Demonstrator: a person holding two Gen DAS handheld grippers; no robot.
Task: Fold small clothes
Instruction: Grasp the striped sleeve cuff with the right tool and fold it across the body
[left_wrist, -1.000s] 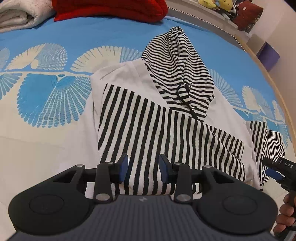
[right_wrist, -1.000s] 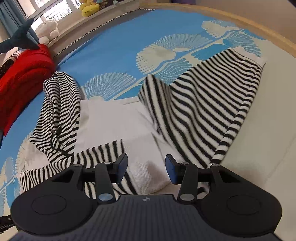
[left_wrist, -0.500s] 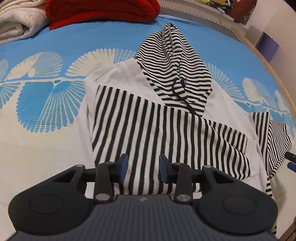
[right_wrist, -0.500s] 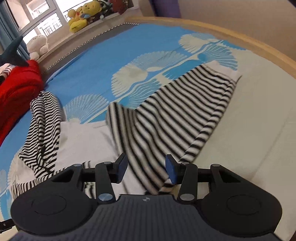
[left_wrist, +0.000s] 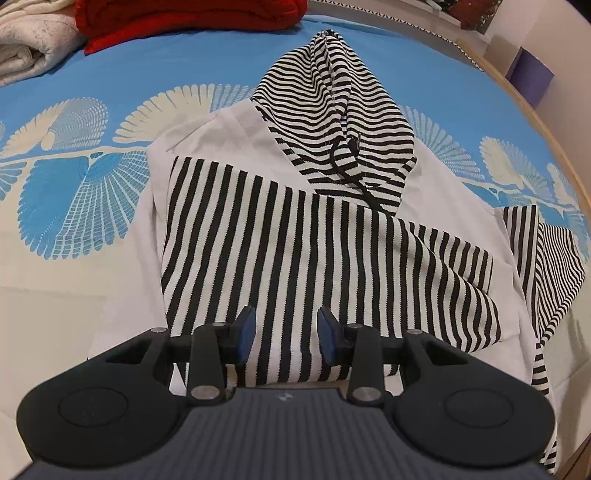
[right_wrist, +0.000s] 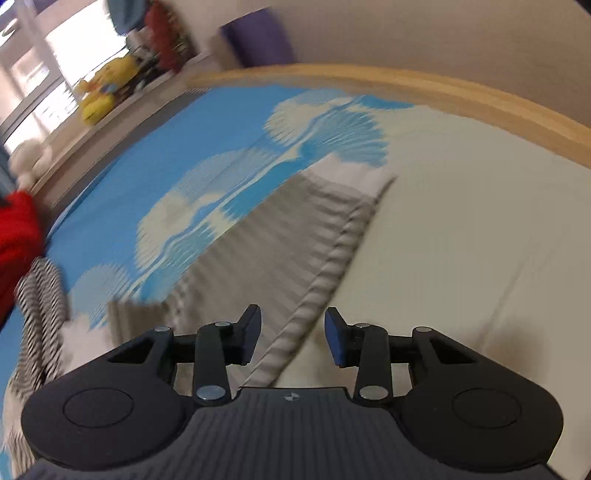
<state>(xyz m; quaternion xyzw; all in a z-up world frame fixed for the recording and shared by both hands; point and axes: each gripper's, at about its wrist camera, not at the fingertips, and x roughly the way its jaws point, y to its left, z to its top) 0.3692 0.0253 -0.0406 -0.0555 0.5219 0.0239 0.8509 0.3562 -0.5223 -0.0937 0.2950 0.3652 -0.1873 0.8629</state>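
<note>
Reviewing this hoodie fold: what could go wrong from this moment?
The right gripper, open, sits over the outstretched striped sleeve's seam edge; closing there may pinch one layer or the bedsheet too. The left gripper, open, pins nothing on the folded sleeve, so a pull might drag the hoodie askew.

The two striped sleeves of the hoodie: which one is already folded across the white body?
The sleeve under the left gripper lies folded across the white body, below the hood. The other sleeve spreads sideways onto the bedsheet.
</note>
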